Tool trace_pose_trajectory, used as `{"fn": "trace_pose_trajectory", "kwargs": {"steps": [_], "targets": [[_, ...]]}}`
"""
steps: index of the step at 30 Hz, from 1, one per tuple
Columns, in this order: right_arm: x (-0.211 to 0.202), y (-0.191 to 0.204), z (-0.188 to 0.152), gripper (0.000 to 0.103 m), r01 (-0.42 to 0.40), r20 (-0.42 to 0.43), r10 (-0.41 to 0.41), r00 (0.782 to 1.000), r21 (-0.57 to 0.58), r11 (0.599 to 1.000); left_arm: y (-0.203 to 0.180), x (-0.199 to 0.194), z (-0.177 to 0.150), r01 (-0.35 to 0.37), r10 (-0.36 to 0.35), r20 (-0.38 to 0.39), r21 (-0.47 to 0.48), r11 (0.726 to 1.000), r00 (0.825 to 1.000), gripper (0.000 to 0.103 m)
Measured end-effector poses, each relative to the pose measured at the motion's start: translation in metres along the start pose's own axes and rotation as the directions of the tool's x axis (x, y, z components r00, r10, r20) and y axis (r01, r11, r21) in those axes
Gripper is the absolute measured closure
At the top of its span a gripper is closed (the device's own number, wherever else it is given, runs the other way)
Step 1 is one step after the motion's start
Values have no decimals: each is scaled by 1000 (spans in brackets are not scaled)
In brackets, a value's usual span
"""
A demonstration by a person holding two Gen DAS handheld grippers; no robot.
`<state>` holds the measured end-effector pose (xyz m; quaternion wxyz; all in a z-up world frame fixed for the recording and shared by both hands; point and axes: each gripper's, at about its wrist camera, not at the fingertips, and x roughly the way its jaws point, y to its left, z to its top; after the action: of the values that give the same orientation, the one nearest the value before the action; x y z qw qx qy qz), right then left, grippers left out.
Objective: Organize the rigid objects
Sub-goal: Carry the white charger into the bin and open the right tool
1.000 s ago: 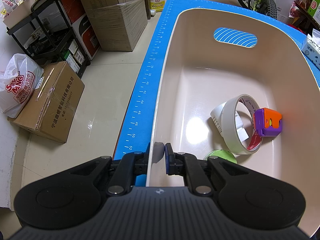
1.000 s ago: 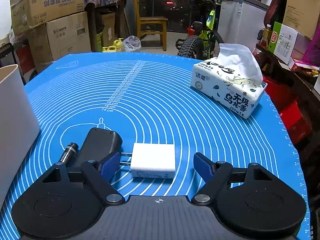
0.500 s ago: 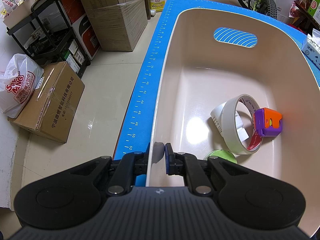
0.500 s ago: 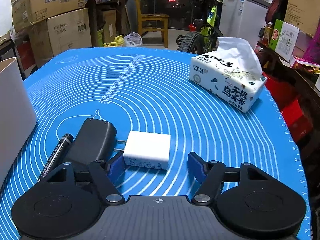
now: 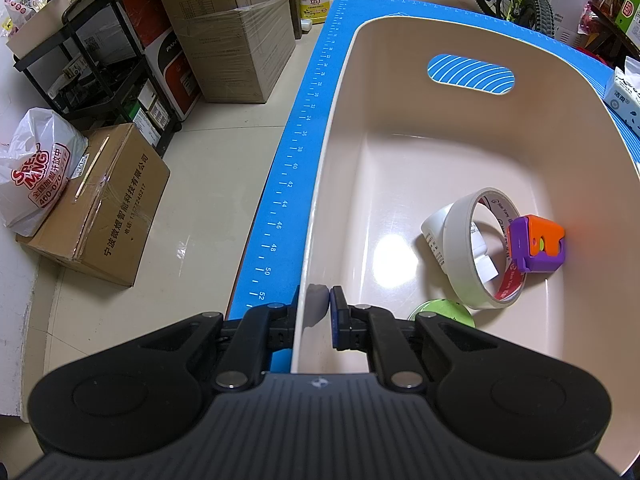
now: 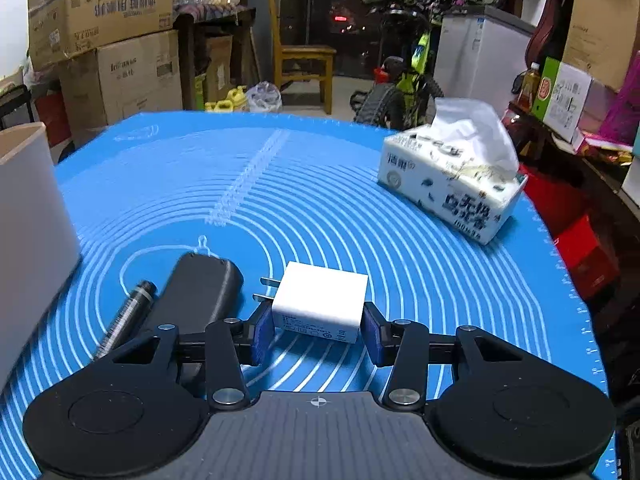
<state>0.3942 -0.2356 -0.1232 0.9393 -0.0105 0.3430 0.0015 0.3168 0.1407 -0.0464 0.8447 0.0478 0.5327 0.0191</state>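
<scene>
In the left wrist view my left gripper (image 5: 316, 308) is shut on the near-left wall of the beige bin (image 5: 400, 128). A white tape roll (image 5: 460, 248), a purple and orange block (image 5: 536, 248), a white tube (image 5: 434, 228) and a green lid (image 5: 440, 312) lie in the bin. In the right wrist view my right gripper (image 6: 318, 334) is closing on a white plug charger (image 6: 320, 300) on the blue mat (image 6: 320, 200). Its blue pads touch the charger's two sides. A black device (image 6: 196, 292) and a dark marker (image 6: 128, 316) lie just left of the charger.
The bin's outer wall (image 6: 28, 220) stands at the mat's left side. A tissue pack (image 6: 452, 188) sits at the mat's far right. Cardboard boxes (image 5: 100, 208) and a plastic bag (image 5: 36, 168) are on the floor left of the table, and a bicycle (image 6: 400, 80) stands behind it.
The right gripper's jaws have come in from wide apart until they meet the white charger, which now sits between them. The left gripper and the bin have not moved.
</scene>
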Motion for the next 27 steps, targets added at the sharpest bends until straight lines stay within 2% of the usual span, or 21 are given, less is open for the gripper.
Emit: {"fn": "trace_pose_trajectory", "kwargs": {"steps": [7,11,15,20,23,27], "targets": [[-40,14,18,51,-35,84,34,996,6,999,0,0,0,-1,1,0,0,1000,1000,90],[-69,35,32,51,-75,165,76,983,-17,997,0,0,0,-1,1,0,0,1000,1000,90],[-94,64,48,51,-137,224,152,963,-83,987,0,0,0,-1,1,0,0,1000,1000,90],[-106,108,68,51,-231,220,262,940,-156,960,0,0,0,-2,2,0,0,1000,1000,90],[-104,139,72,51,-277,178,315,932,-208,938,0,0,0,-1,1,0,0,1000,1000,90],[-101,180,69,51,-301,121,346,930,-288,909,0,0,0,2,-2,1,-1,1000,1000,90]]}}
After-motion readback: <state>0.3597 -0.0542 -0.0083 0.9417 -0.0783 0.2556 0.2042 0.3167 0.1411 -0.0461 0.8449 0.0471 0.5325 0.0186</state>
